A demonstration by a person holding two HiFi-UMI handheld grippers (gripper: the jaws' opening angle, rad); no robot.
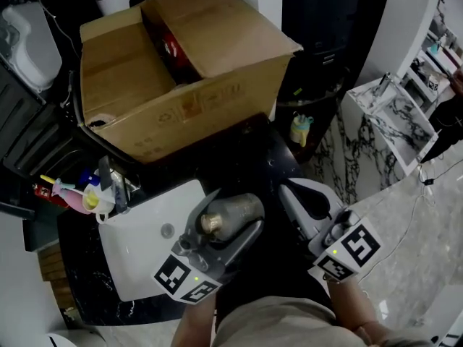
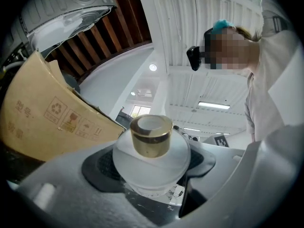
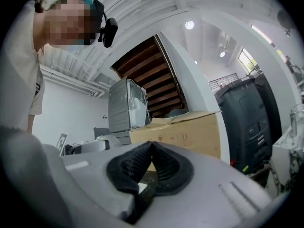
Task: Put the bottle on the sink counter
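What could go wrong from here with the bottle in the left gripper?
1. The bottle is round and smooth, pinched on its curved body by the left gripper; it might slip out.
2. Its gold cap points back along the gripper, so the bottle may land on its side and roll into the sink.
3. The cardboard box crowds the dark counter, leaving little bare space for setting down.
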